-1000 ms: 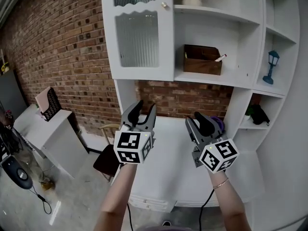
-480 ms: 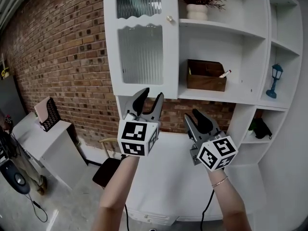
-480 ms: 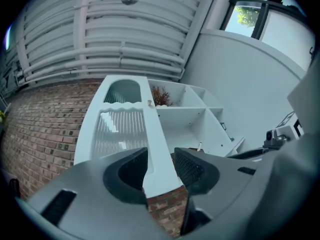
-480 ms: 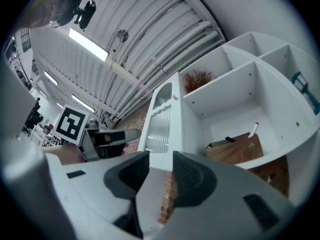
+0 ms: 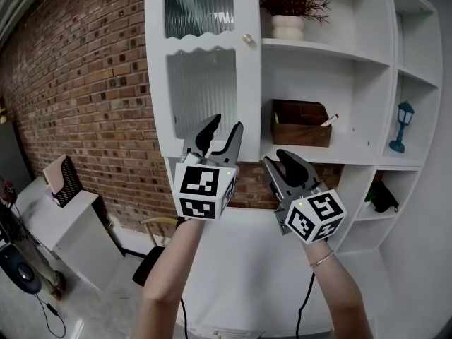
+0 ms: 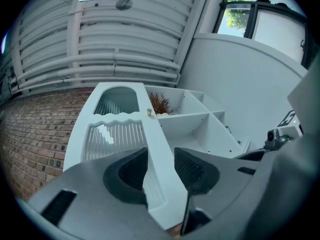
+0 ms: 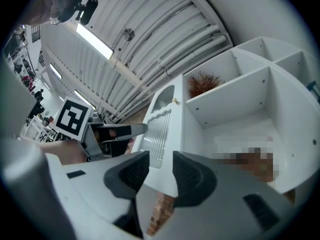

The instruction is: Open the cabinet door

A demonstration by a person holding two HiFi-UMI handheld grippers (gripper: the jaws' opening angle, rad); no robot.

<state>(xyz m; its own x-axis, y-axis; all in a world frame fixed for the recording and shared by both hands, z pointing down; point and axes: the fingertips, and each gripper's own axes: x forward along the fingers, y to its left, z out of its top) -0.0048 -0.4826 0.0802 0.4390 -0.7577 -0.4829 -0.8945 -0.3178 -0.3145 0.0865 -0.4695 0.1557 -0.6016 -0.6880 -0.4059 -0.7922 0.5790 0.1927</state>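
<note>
The white cabinet door with ribbed glass panes is closed, and its small round knob sits at the upper right edge. My left gripper is held up in front of the door's lower part, below the knob. Its jaws are open and empty. My right gripper hangs beside it, lower and to the right, also open with nothing between its jaws. In the left gripper view the door and knob lie beyond the open jaws. The right gripper view shows the door, the knob and the left gripper.
Open shelves to the right of the door hold a potted plant, a wooden box, a blue lantern and a dark bag. A brick wall runs left. A white desk and a chair stand below.
Both grippers have risen and moved toward the cabinet door, the left one now in front of its lower pane. Their jaws stayed open.
</note>
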